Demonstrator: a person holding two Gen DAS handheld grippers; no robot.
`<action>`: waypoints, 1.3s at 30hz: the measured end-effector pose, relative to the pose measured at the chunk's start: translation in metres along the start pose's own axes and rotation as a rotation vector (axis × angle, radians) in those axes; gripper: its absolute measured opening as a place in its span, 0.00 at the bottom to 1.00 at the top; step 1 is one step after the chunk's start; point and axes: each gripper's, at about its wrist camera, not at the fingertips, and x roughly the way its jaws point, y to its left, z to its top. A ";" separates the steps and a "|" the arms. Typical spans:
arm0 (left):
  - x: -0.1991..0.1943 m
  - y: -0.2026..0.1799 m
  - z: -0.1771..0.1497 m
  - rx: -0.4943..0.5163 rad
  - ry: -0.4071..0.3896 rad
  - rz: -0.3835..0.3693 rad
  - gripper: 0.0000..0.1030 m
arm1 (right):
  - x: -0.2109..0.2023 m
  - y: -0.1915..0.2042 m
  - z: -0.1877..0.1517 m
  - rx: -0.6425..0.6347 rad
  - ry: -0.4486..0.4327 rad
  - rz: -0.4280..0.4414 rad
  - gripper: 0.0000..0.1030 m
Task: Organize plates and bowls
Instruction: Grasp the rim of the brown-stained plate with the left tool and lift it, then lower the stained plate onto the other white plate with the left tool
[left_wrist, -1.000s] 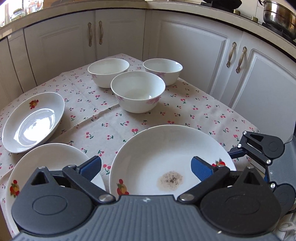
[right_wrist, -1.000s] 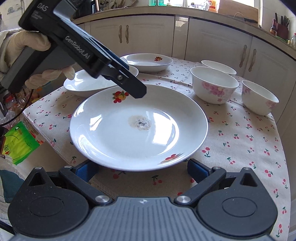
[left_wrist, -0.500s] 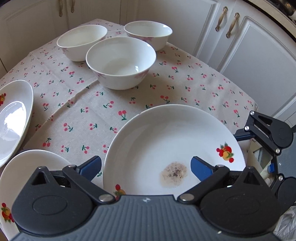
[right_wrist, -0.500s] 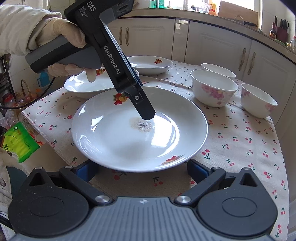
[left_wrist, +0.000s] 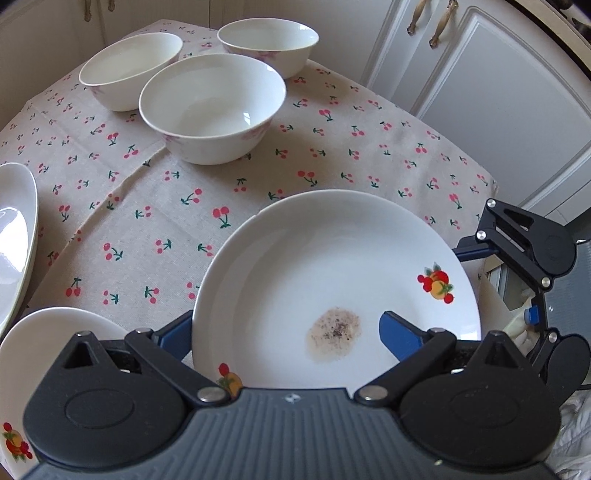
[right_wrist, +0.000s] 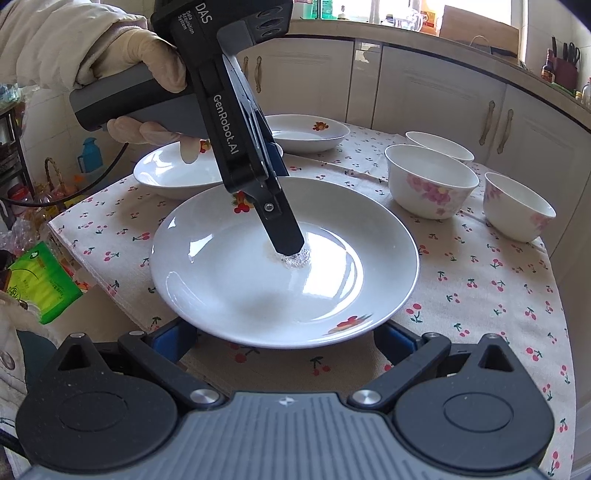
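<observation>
A large white plate (left_wrist: 332, 266) (right_wrist: 258, 288) with fruit prints and a brown speckled stain (left_wrist: 334, 332) lies on the cherry-print tablecloth, its near edge past the table edge. My left gripper (left_wrist: 286, 321) (right_wrist: 275, 221) points steeply down at it, its jaws closing. One finger is inside the plate by the stain, the other outside the rim, and the pads do not press. My right gripper (right_wrist: 284, 332) stands open at the plate's opposite edge, its fingertips hidden below the rim. Three white bowls (left_wrist: 212, 107) (right_wrist: 430, 181) stand apart further back.
Two more fruit-print plates (left_wrist: 14, 229) (left_wrist: 37, 354) lie to the left of the left gripper, one overlapping the other's side (right_wrist: 173, 173). White cabinets (left_wrist: 498, 92) close in behind the table. A green packet (right_wrist: 40, 280) sits below the table edge.
The left gripper has tipped downward and moved in over the large plate, with one finger now down by the stain. The right gripper has not moved.
</observation>
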 end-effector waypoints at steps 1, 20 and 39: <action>0.000 0.001 0.000 -0.002 0.002 -0.006 0.97 | 0.000 0.000 0.000 0.000 0.001 0.002 1.00; 0.001 0.003 0.002 -0.012 -0.002 -0.021 0.97 | 0.000 -0.009 0.007 0.046 0.014 0.046 1.00; -0.020 0.002 0.000 -0.024 -0.051 -0.019 0.97 | -0.001 -0.012 0.017 0.015 0.020 0.041 1.00</action>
